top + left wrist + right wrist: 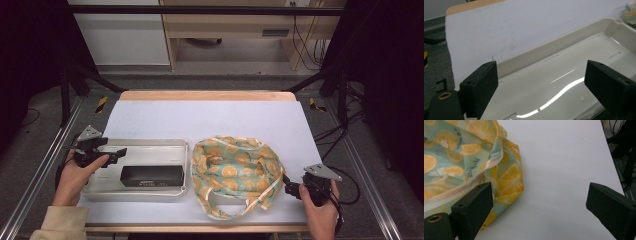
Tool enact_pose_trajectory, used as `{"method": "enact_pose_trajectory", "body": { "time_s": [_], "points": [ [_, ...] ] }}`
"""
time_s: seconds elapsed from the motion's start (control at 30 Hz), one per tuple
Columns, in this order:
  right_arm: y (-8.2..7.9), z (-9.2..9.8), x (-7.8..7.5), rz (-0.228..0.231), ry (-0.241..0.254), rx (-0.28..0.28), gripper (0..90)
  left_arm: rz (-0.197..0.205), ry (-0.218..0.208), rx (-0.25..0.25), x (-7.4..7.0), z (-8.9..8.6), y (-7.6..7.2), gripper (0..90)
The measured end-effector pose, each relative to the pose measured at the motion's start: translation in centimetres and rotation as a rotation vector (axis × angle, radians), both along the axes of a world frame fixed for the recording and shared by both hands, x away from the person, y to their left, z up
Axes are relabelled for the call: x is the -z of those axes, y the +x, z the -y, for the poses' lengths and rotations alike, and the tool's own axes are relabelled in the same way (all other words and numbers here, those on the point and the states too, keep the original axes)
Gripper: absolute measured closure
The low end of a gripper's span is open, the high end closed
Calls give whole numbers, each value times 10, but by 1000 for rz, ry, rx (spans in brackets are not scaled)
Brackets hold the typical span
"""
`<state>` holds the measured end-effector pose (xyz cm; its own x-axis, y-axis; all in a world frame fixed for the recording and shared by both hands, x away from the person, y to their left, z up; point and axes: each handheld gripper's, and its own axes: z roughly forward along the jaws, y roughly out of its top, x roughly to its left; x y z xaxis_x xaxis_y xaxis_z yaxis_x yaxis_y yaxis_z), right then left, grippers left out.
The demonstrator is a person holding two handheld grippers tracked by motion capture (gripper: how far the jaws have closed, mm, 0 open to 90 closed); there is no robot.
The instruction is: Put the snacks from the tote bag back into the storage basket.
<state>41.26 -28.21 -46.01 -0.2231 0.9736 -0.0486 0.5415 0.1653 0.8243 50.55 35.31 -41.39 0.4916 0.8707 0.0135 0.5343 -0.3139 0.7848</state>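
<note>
A fabric bag (pixel 235 170) printed with orange slices on pale green lies crumpled at the table's front centre, its cream handle looping toward the front edge. To its left, a white tray (pixel 145 145) holds a black box (pixel 151 175). My left gripper (pixel 116 152) hovers open over the tray's left end, its jaws wide apart above the glossy tray floor (pixel 564 82). My right gripper (pixel 289 186) stands open just right of the bag, one jaw beside the bag's corner (pixel 506 180), nothing between the jaws.
A white sheet (pixel 210 120) covers the table, with a wooden strip along the far edge. Metal frame rails run down both sides. Cables lie on the floor at the right. A cabinet and desk stand beyond the table.
</note>
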Motion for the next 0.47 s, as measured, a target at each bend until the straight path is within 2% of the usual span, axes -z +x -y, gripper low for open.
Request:
{"method": "enact_pose_trajectory", "body": {
  "time_s": [0.23,0.47],
  "points": [
    [0,0,1,-5,-1,-1,76,-6,66,-34,4,-2,1,122],
    [1,1,0,-5,-2,-1,75,-1,75,-47,3,-2,1,129]
  ]
}}
